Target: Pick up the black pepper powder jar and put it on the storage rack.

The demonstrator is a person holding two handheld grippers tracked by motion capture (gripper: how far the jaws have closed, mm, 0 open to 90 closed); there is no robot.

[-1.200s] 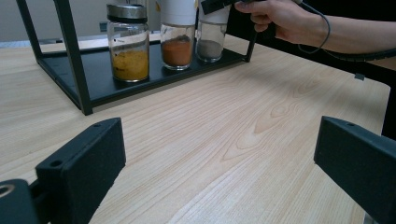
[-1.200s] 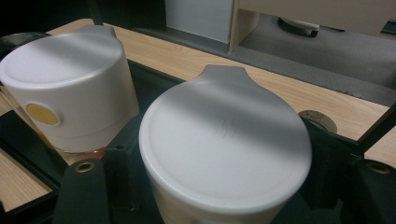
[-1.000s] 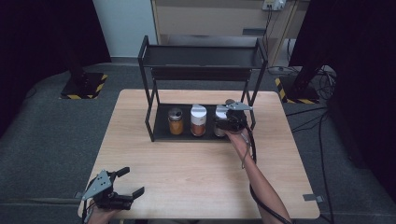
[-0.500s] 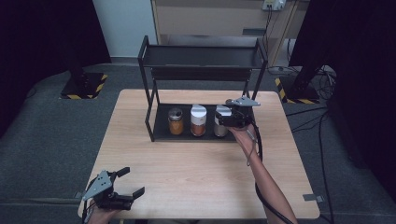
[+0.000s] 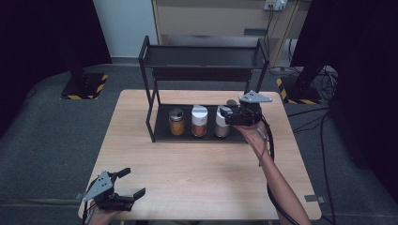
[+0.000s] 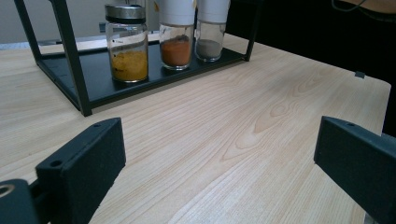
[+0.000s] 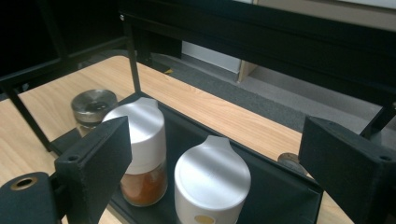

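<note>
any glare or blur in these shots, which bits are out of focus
High view: even light, dark surroundings, mildly soft. Left gripper view: soft sheen on the pale wooden table, its black tool blurred up close. Right gripper view: glare on the white-capped spice jar, its tool slightly soft.

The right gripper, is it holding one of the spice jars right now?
No, the right gripper has its fingers spread wide above the white-capped jar, touching nothing.

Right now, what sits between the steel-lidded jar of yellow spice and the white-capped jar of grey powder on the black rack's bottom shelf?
One white-capped jar of orange spice stands between the steel-lidded jar and the grey-powder jar, seen in the left gripper view.
</note>
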